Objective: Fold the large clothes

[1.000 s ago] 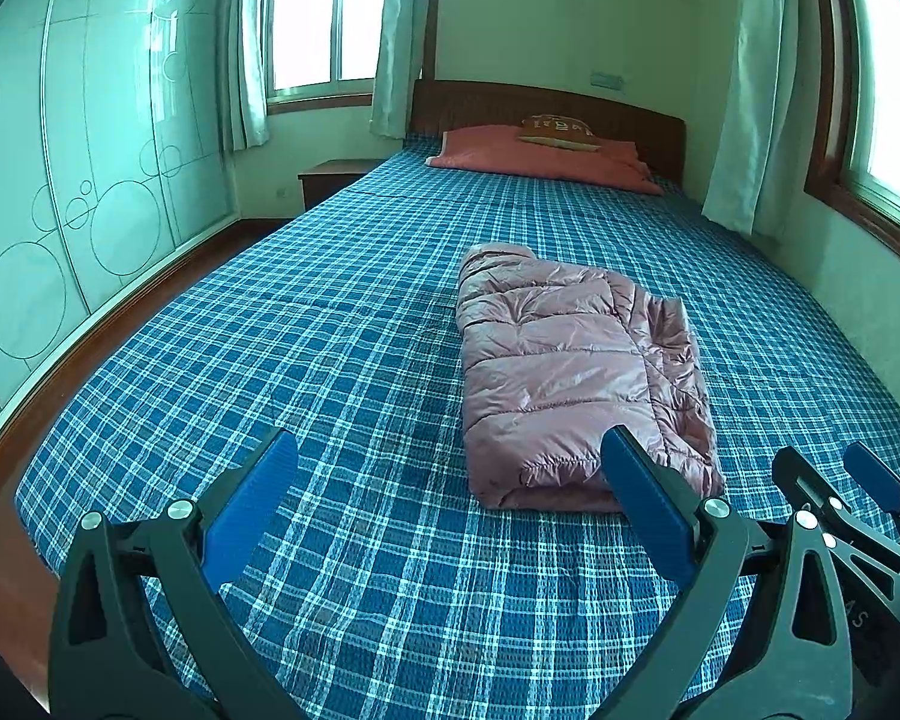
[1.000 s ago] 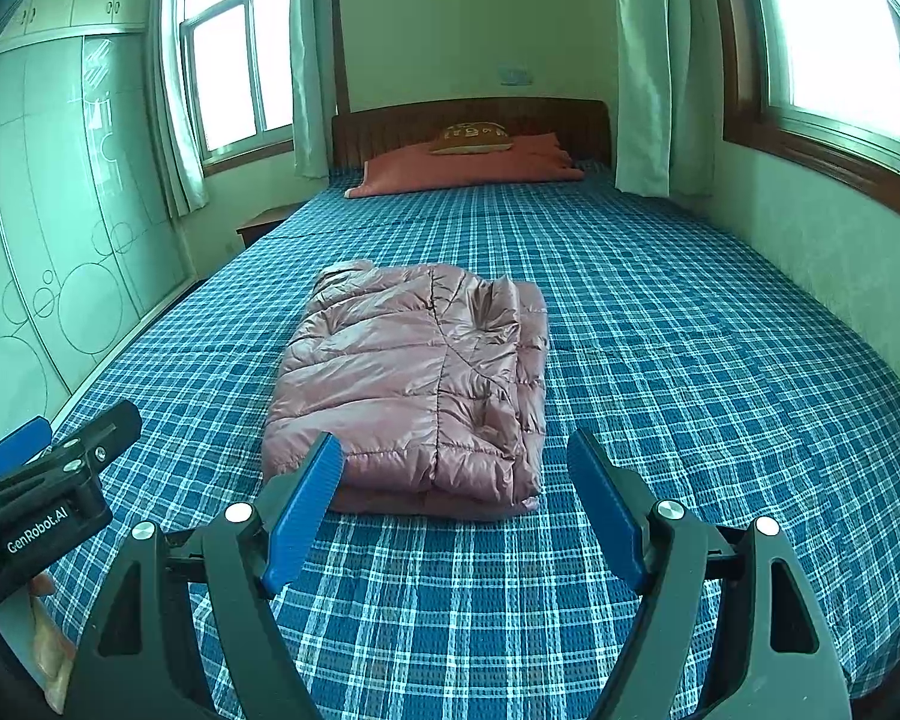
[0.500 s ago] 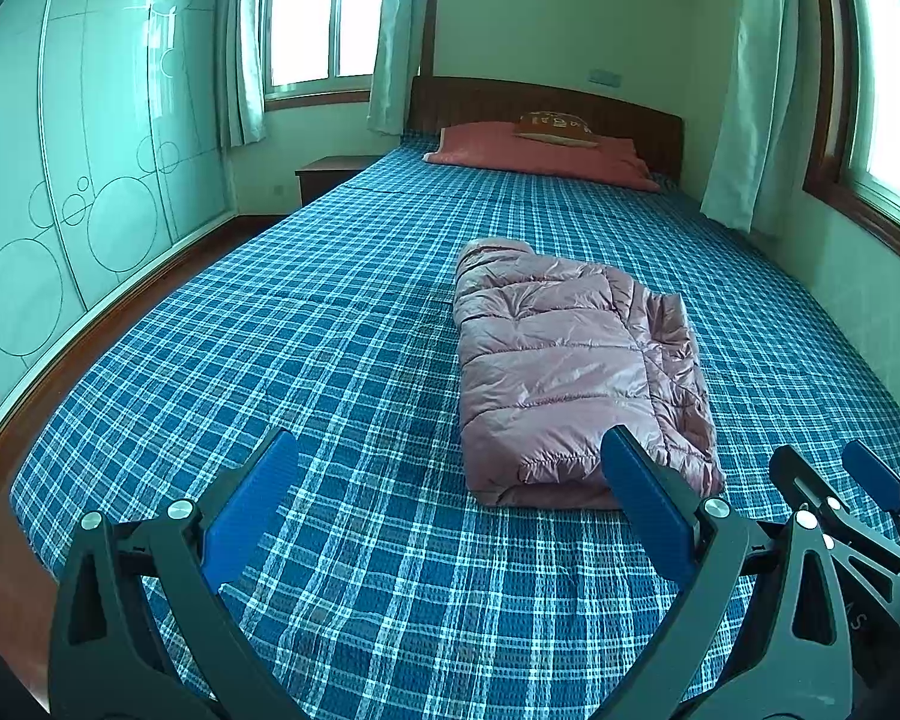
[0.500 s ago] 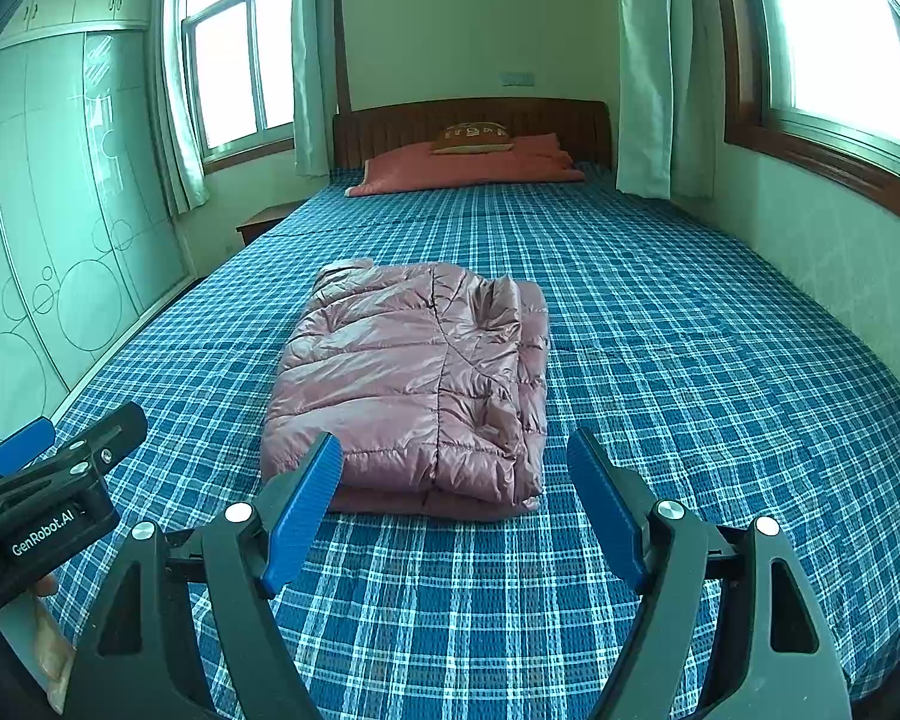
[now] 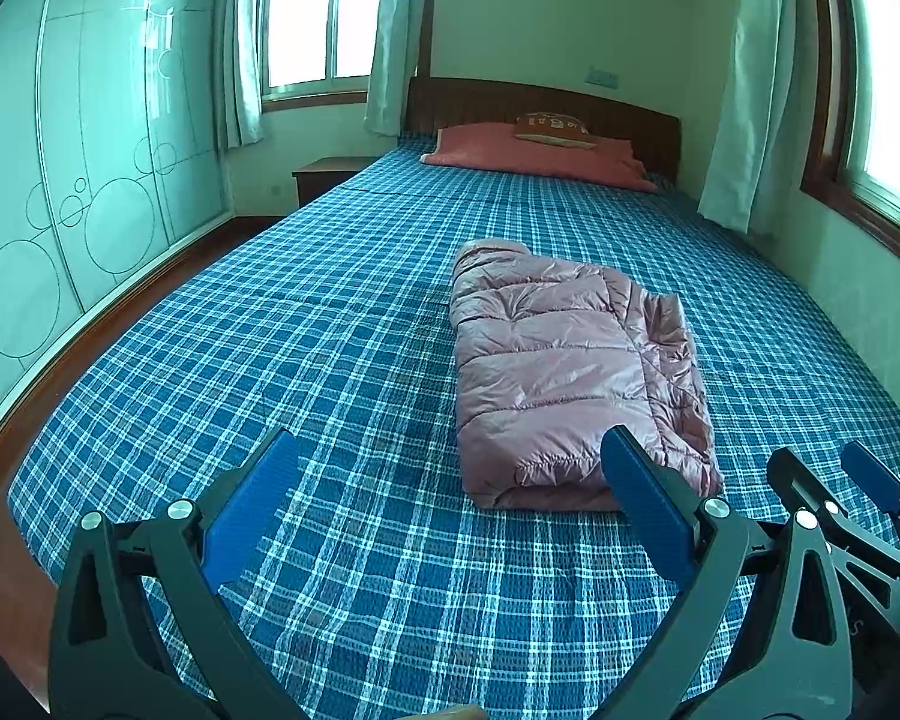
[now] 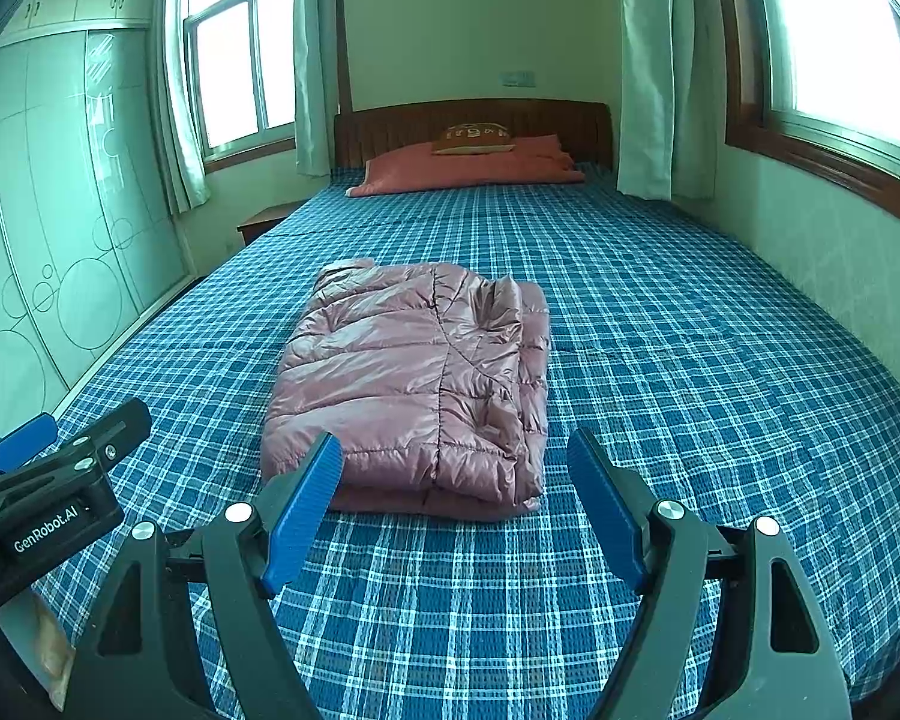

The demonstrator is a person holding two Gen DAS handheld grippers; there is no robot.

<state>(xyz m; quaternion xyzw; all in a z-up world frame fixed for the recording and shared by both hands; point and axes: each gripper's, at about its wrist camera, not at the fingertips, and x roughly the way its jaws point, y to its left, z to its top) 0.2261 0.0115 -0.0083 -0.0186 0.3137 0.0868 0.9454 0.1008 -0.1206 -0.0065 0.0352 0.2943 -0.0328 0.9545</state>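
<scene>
A pink quilted puffer jacket (image 5: 564, 372) lies folded into a compact rectangle in the middle of the bed; it also shows in the right wrist view (image 6: 414, 384). My left gripper (image 5: 450, 480) is open and empty, held above the bed's near end, left of the jacket's near edge. My right gripper (image 6: 453, 480) is open and empty, just in front of the jacket's near edge, not touching it. The right gripper also shows in the left wrist view (image 5: 834, 492), and the left gripper shows in the right wrist view (image 6: 72, 438).
The bed (image 5: 270, 360) has a blue plaid cover. A red pillow (image 5: 534, 156) with a small cushion lies at the wooden headboard. A glass-fronted wardrobe (image 5: 60, 180) lines the left wall; a nightstand (image 5: 324, 177) stands beside the bed. Curtained windows are behind and at right.
Both grippers have risen and drawn back very slightly, so the jacket sits a little lower in view. The jacket has not moved and both grippers stay open.
</scene>
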